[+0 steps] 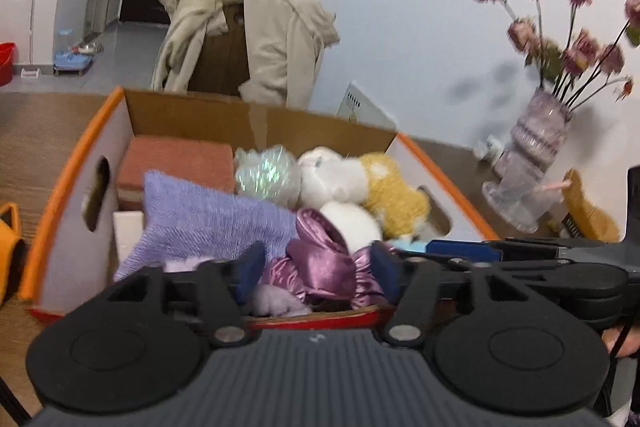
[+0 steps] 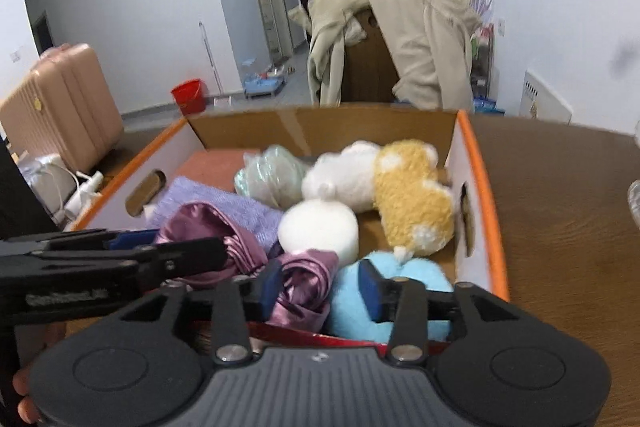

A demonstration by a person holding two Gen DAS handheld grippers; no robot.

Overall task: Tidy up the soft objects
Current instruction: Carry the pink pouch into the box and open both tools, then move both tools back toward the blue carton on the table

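An orange-rimmed cardboard box [image 1: 68,179] [image 2: 486,195] holds several soft things. Both grippers hover over its near end. My left gripper [image 1: 317,271] is open, with a crumpled purple satin cloth [image 1: 320,263] [image 2: 304,279] lying loose between its blue pads. My right gripper [image 2: 321,289] is open too, above the satin's edge and a light blue plush [image 2: 400,283]. Further in lie a lavender knit cloth [image 1: 208,219], a white ball [image 2: 320,227], a white plush [image 2: 344,175], a yellow plush [image 2: 412,199] and a shiny wrapped bundle [image 1: 268,175].
The box stands on a wooden table [image 2: 560,227]. A glass vase of dried roses [image 1: 532,155] stands to its right. Behind it a chair draped in a beige coat [image 1: 248,39]. A pink suitcase [image 2: 60,103] and a red bucket [image 2: 188,95] are off to the left.
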